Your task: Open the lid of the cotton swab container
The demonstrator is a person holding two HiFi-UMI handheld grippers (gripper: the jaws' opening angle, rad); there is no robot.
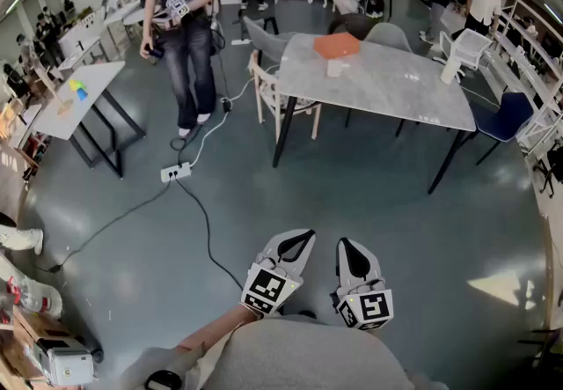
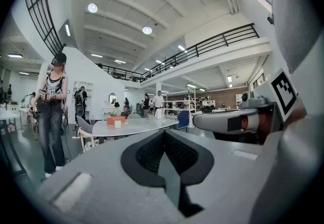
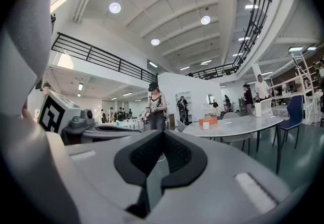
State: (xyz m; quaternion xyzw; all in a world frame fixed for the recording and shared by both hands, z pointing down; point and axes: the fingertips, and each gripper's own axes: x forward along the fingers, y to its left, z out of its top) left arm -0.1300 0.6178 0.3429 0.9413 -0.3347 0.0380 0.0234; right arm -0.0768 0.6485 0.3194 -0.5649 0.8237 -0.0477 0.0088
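Close in, held level and side by side above the grey floor [image 1: 378,195]: left gripper [image 1: 308,236] and right gripper [image 1: 343,244], jaws of each pressed together with nothing between. Farther off, well apart from both, a grey table [image 1: 396,91] bearing an orange box [image 1: 337,45] and, just in front of it, a small white box [image 1: 334,68], apparently the cotton swab container, its lid too small to read. Off to the left, a standing person [image 1: 182,27] wearing a headset.
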